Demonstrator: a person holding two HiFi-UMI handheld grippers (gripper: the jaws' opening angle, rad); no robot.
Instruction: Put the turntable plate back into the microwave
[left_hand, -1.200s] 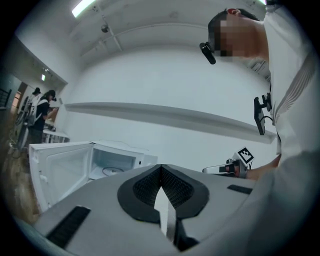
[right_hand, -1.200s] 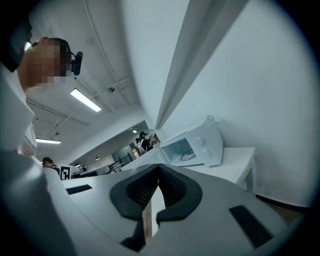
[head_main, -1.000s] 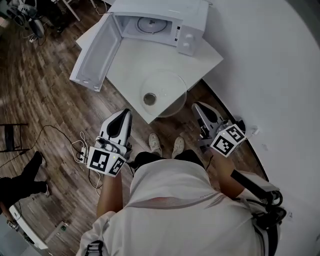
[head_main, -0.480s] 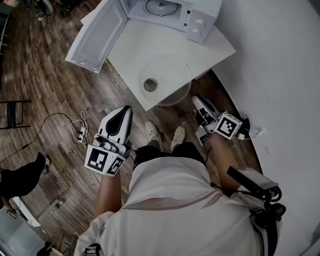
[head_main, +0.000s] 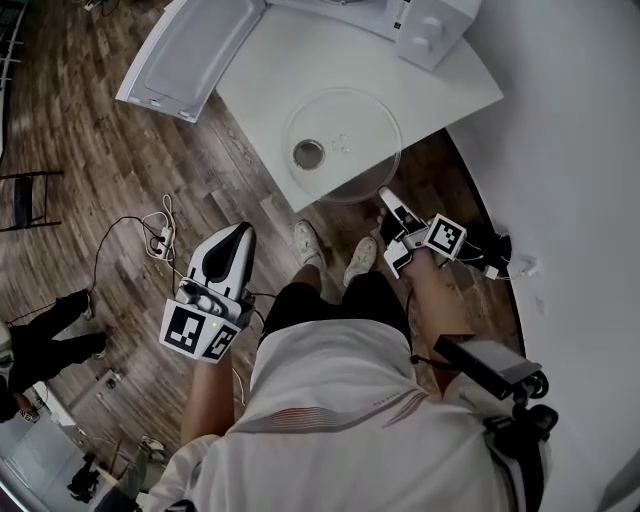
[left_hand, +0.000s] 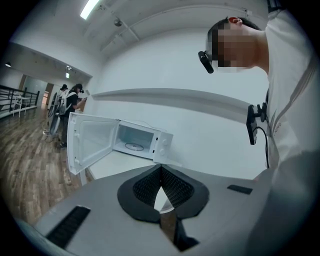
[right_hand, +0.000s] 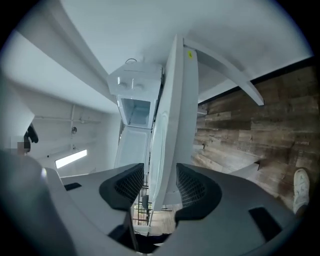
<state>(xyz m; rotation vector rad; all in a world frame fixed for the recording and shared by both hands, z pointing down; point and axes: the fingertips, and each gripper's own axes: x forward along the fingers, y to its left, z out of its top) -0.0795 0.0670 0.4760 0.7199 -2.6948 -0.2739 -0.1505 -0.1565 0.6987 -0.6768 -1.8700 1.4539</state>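
Observation:
The clear glass turntable plate (head_main: 342, 140) lies on the white table (head_main: 260, 80), its near rim hanging over the table's edge. Behind it stands the white microwave (head_main: 432, 22), its door (head_main: 190, 55) swung wide open. My right gripper (head_main: 385, 195) is rolled on its side at that overhanging rim. Its jaws have just been opening and stand open. In the right gripper view the plate's rim (right_hand: 156, 145) and the table's edge (right_hand: 177, 115) run between them, untouched by the pads. My left gripper (head_main: 242, 232) hangs shut and empty over the floor, left of the table, pointing at the microwave (left_hand: 142, 142).
Cables and a power strip (head_main: 160, 240) lie on the wooden floor at the left. A black chair (head_main: 25, 200) and another person (head_main: 45, 340) are farther left. The curved white wall (head_main: 570, 150) closes off the right. My shoes (head_main: 305, 243) stand just before the table.
Both grippers have sunk. The right one rolled onto its side, opened its jaws and came up to the plate's overhanging rim. The left stays shut.

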